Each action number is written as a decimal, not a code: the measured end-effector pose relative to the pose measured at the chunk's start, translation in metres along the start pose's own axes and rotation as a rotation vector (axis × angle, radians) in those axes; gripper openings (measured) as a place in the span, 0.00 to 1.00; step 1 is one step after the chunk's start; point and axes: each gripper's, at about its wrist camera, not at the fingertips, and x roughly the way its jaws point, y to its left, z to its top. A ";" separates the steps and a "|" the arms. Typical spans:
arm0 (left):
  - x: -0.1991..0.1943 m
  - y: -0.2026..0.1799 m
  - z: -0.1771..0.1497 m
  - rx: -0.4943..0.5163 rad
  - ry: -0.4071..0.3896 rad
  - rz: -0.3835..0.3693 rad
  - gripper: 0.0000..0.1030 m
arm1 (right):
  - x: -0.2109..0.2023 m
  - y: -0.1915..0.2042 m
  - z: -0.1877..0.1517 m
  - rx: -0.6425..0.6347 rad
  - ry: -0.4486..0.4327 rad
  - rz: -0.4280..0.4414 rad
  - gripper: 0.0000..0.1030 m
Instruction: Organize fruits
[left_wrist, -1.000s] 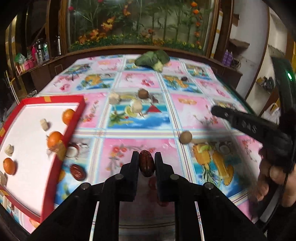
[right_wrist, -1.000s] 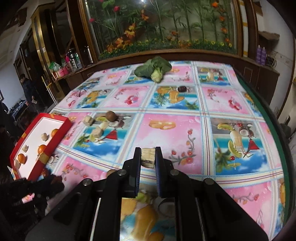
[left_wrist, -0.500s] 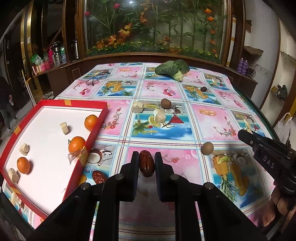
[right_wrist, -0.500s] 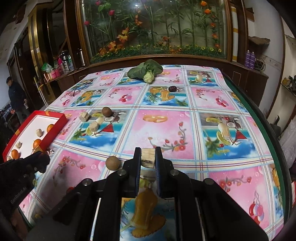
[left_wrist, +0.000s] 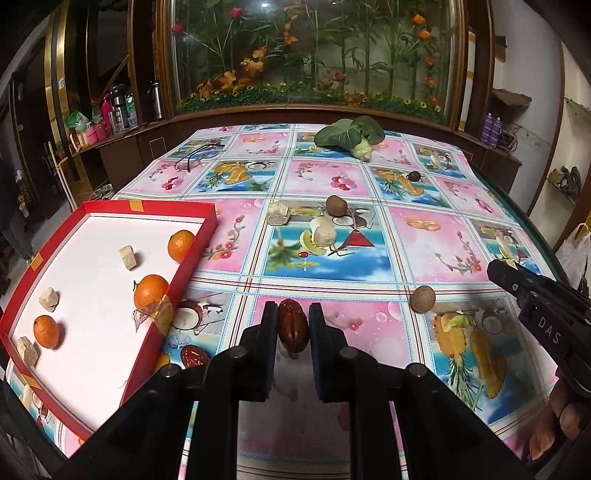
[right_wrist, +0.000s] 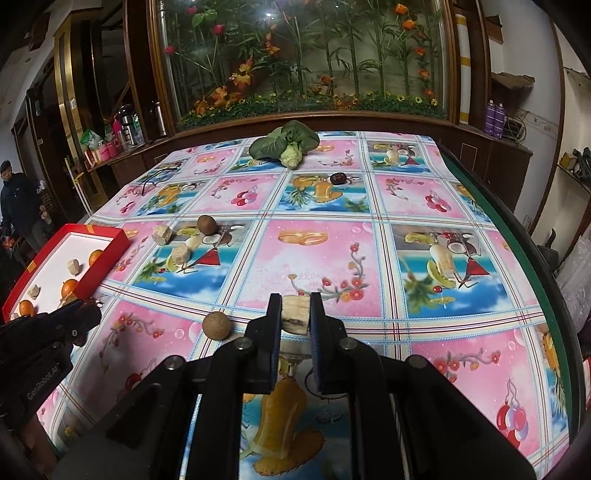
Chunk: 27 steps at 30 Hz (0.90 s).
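Clamping a red date (left_wrist: 293, 325), the left gripper (left_wrist: 293, 328) hangs over the counter (left_wrist: 436, 236); the right gripper (right_wrist: 295, 317) pinches a pale cube (right_wrist: 295, 314). Only the left view shows the whole red tray (left_wrist: 192, 266): three oranges (left_wrist: 150, 291), four cubes. Only the right view shows a bystander (right_wrist: 18, 206).

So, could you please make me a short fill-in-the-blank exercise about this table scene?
1. The left gripper is shut on a dark red ____.
2. The number of oranges lying in the red tray is ____.
3. The right gripper holds a pale ____ block.
4. At the far end of the table lies a leafy ____ vegetable.

Missing words: date; three; beige; green
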 end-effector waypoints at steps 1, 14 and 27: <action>0.000 0.000 0.000 -0.001 0.000 0.000 0.15 | 0.001 -0.001 0.000 -0.001 0.001 -0.001 0.15; 0.010 0.003 0.001 -0.008 0.024 -0.016 0.15 | 0.003 0.000 -0.001 -0.012 0.009 -0.002 0.15; 0.000 0.006 0.003 -0.013 0.011 -0.044 0.15 | 0.000 0.011 0.001 -0.047 0.008 -0.008 0.15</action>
